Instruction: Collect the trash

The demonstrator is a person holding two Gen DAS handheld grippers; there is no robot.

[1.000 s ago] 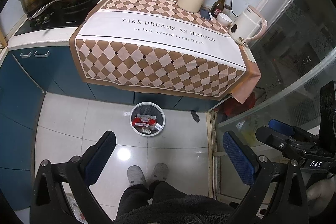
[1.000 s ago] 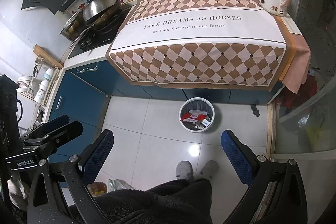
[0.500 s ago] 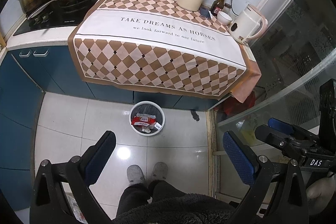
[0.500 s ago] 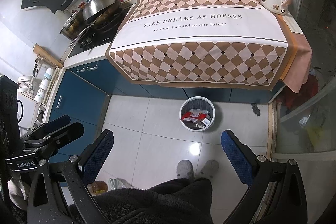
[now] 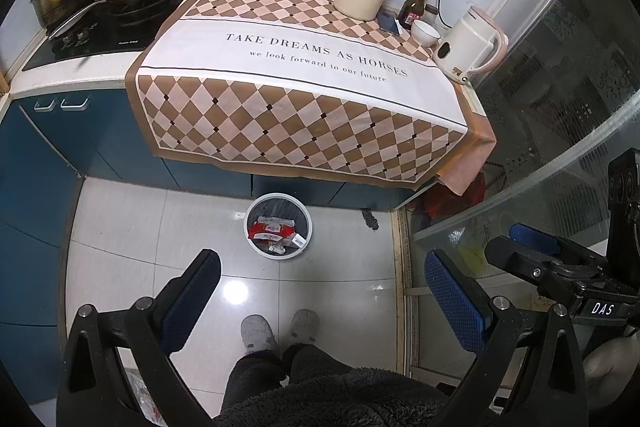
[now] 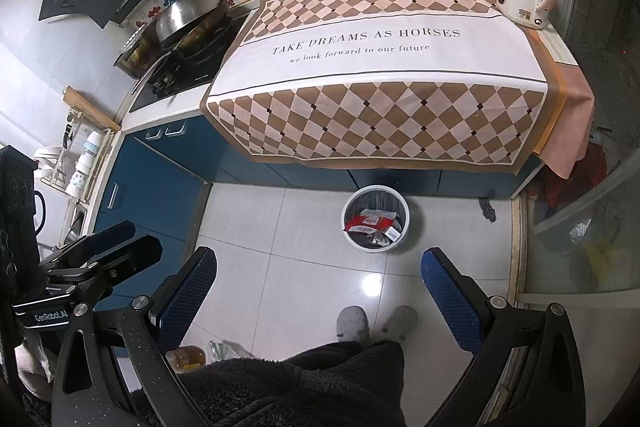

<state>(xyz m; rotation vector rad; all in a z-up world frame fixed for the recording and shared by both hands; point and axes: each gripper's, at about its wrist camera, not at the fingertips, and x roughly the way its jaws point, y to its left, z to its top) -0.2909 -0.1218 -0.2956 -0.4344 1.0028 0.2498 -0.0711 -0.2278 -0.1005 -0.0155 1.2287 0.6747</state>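
While both claws hung above the floor, the left gripper (image 5: 320, 285) and right gripper (image 6: 319, 281) were spread wide, holding and touching nothing. Mid-frame, the round white trash bin (image 5: 256, 247) held a red wrapper (image 5: 270, 230).

bin (image 5: 279, 227) scraps unreadable, bag (image 6: 224, 349) half-hidden

Both wrist views look down, sharing the bin (image 5: 279, 227).
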